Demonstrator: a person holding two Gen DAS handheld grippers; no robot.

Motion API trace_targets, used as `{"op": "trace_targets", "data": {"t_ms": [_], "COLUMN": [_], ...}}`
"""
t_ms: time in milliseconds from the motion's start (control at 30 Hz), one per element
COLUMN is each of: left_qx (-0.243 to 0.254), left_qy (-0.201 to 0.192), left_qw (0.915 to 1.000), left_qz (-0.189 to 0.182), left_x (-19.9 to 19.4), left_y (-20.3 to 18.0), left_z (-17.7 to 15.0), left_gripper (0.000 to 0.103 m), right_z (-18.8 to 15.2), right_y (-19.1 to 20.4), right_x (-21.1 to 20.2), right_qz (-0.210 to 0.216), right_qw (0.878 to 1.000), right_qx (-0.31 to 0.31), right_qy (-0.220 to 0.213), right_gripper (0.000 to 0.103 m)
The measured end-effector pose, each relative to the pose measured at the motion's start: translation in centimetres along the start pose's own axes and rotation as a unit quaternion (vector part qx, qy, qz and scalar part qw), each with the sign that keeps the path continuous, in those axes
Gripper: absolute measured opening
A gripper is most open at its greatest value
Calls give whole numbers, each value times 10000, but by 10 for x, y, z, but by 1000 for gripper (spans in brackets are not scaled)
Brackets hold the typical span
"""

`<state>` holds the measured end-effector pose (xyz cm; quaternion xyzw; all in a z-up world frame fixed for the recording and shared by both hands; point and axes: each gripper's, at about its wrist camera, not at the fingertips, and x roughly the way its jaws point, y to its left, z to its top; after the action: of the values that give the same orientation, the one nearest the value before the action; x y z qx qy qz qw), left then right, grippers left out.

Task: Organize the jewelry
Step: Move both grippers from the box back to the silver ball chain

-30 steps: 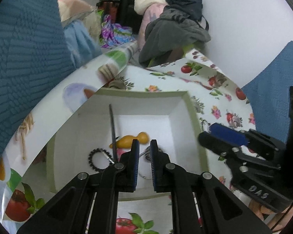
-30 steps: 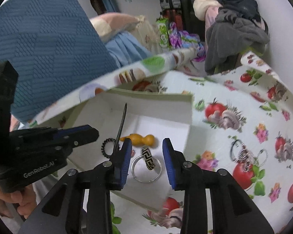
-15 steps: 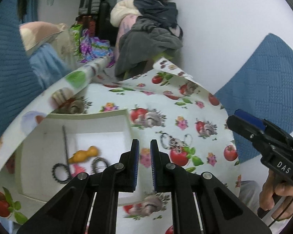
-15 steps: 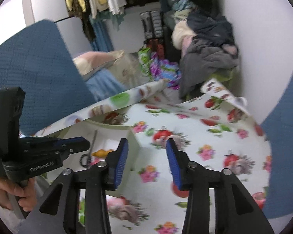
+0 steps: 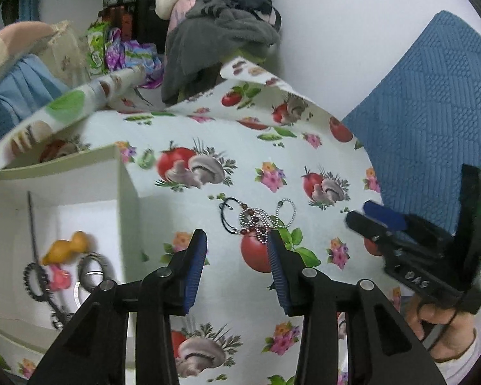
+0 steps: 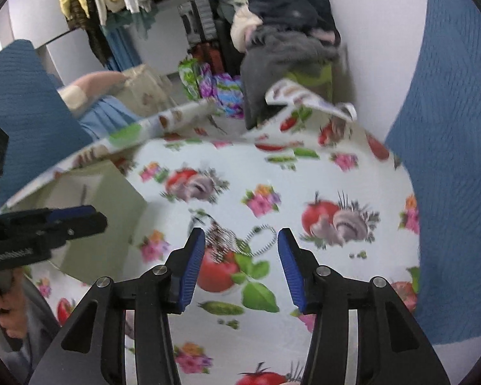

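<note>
The left gripper (image 5: 235, 240) is held over the printed tablecloth (image 5: 272, 147), its jaws opening at this moment, and nothing is caught between the blue pads (image 5: 195, 263). Just beyond the fingertips a tangle of jewelry is seen lying flat on the cloth: a silver bead chain (image 5: 285, 215), a cluster of dark red beads (image 5: 256, 224) and a thin black cord (image 5: 227, 215), all bunched together over a printed tomato.

The right gripper (image 6: 241, 240) is seen parted as well, with empty space between its pads (image 6: 288, 263), and the same bead chain (image 6: 263, 240) is framed just ahead of the tips; that view is blurred, so fine detail is lost. Neither gripper is touching the pile.

To the left a white box (image 5: 125, 186) is set on the cloth, well apart from the tangle. Inside it are found an orange gourd-shaped piece (image 5: 65, 247), a pink piece (image 5: 59, 279), a black beaded ring (image 5: 32, 282), a silver bangle (image 5: 91, 268) and a long dark pin (image 5: 33, 224).

The right gripper's body, gripped by a hand (image 5: 445, 330), is picked up at the right edge of the left view. Blue cushions (image 5: 433, 112) and a heap of clothes (image 5: 221, 29) are seen behind the table.
</note>
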<state>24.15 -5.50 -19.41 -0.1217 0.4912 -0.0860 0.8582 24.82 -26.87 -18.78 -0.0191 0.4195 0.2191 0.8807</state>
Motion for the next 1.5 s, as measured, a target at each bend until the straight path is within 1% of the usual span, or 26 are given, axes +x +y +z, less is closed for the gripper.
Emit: {"op": "trace_targets", "data": {"t_ms": [100, 233, 367, 400, 433, 467, 567, 600, 633, 667, 733, 800, 833, 867, 933, 1000, 1233, 1333, 1433, 1467, 1500], "left_qx": [55, 107, 149, 163, 183, 210, 268, 283, 282, 292, 410, 486, 490, 484, 448, 405, 330, 246, 243, 238, 236], "left_qy": [48, 132, 243, 265, 302, 356, 402, 436, 459, 468, 475, 526, 557, 564, 529, 505, 371, 249, 158, 150, 140], "left_qw": [9998, 9994, 9990, 9990, 9987, 9985, 9985, 9984, 9984, 9983, 9980, 9973, 9971, 9970, 9974, 9977, 9988, 9994, 9996, 9996, 9996], "left_qz": [-185, -310, -332, -331, -358, -362, -264, -213, -186, -169, 9, 147, 184, 210, 211, 201, 49, -37, -31, -29, -21], "left_x": [16, 40, 69, 74, 81, 89, 107, 114, 120, 124, 132, 139, 142, 143, 142, 139, 109, 90, 77, 73, 71], "left_y": [-6, -14, -21, -22, -24, -26, -31, -32, -32, -33, -36, -38, -38, -37, -36, -34, -30, -27, -26, -25, -25], "left_z": [-2, -2, -1, -1, 0, 0, 1, 1, 1, 1, 0, -2, -3, -4, -4, -4, -1, 0, -1, -1, -2], "left_gripper": [37, 36, 36, 34, 28, 27, 25, 20, 19, 19, 18, 14, 10, 6, 5, 1, 1, 1, 1, 1, 1], "right_z": [-10, -19, -24, -25, -26, -26, -28, -29, -29, -29, -29, -29, -28, -29, -28, -27, -28, -27, -27, -27, -27], "right_y": [-13, -25, -33, -35, -37, -39, -44, -46, -47, -48, -48, -49, -49, -49, -49, -46, -43, -41, -35, -33, -30], "right_x": [21, 45, 59, 61, 63, 65, 69, 70, 71, 72, 74, 74, 75, 75, 76, 76, 84, 89, 95, 97, 99], "right_qz": [7, 30, 74, 73, 69, 60, 69, 76, 88, 98, 69, 56, 61, 58, 64, 54, 131, 187, 263, 286, 313], "right_qw": [9998, 9993, 9988, 9987, 9986, 9984, 9979, 9977, 9976, 9974, 9976, 9977, 9977, 9977, 9977, 9979, 9980, 9980, 9979, 9979, 9978], "right_qx": [55, 129, 142, 154, 168, 185, 239, 273, 298, 309, 271, 253, 262, 262, 225, 173, 177, 194, 137, 106, 75], "right_qy": [173, 355, 461, 477, 495, 524, 594, 612, 625, 637, 635, 627, 628, 629, 639, 623, 590, 577, 579, 578, 580], "right_gripper": [45, 45, 45, 45, 45, 45, 45, 45, 45, 45, 45, 45, 45, 45, 45, 45, 45, 45, 45, 46, 51]}}
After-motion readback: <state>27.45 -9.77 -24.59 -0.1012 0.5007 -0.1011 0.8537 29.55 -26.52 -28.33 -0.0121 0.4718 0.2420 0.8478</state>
